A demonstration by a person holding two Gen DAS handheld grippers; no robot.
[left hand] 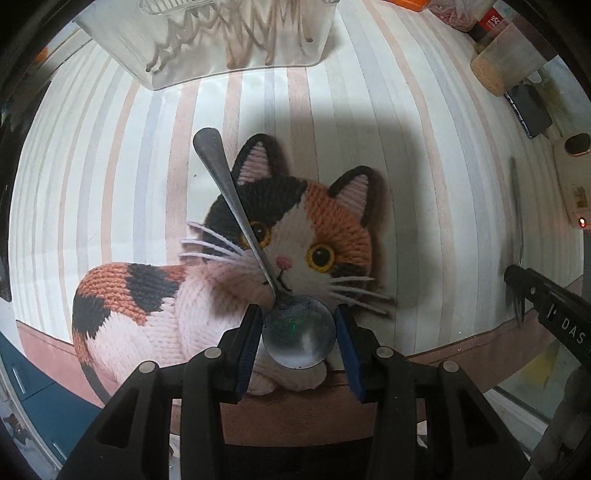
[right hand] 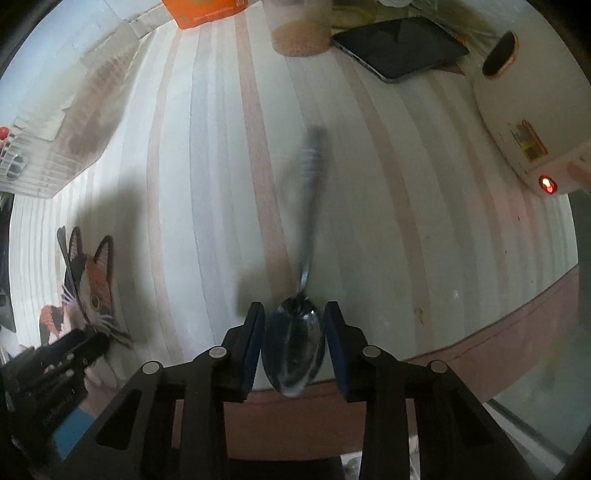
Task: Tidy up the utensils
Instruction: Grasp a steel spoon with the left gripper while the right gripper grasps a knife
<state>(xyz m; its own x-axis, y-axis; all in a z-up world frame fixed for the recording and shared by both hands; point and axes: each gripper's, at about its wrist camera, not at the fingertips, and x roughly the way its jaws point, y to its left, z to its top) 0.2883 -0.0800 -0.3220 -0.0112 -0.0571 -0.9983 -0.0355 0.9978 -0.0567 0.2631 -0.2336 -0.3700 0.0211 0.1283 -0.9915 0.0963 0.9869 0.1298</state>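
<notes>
My left gripper (left hand: 298, 332) is shut on the round bowl of a metal spoon (left hand: 236, 218); its handle points away over a cat picture on the mat. My right gripper (right hand: 294, 339) is shut on the oval bowl of a second spoon (right hand: 308, 229), whose blurred handle points forward above the striped mat. The second spoon (left hand: 517, 229) and right gripper (left hand: 546, 306) show at the right edge of the left wrist view. The left gripper (right hand: 74, 350) shows at the lower left of the right wrist view. A clear organizer tray (left hand: 229, 40) stands at the far side.
The striped placemat (left hand: 424, 184) with a calico cat print (left hand: 295, 229) covers the table. A jar of grains (right hand: 299, 33), a dark tablet (right hand: 399, 48), an orange box (right hand: 207, 11) and a white appliance (right hand: 532, 110) with a red light stand at the back and right.
</notes>
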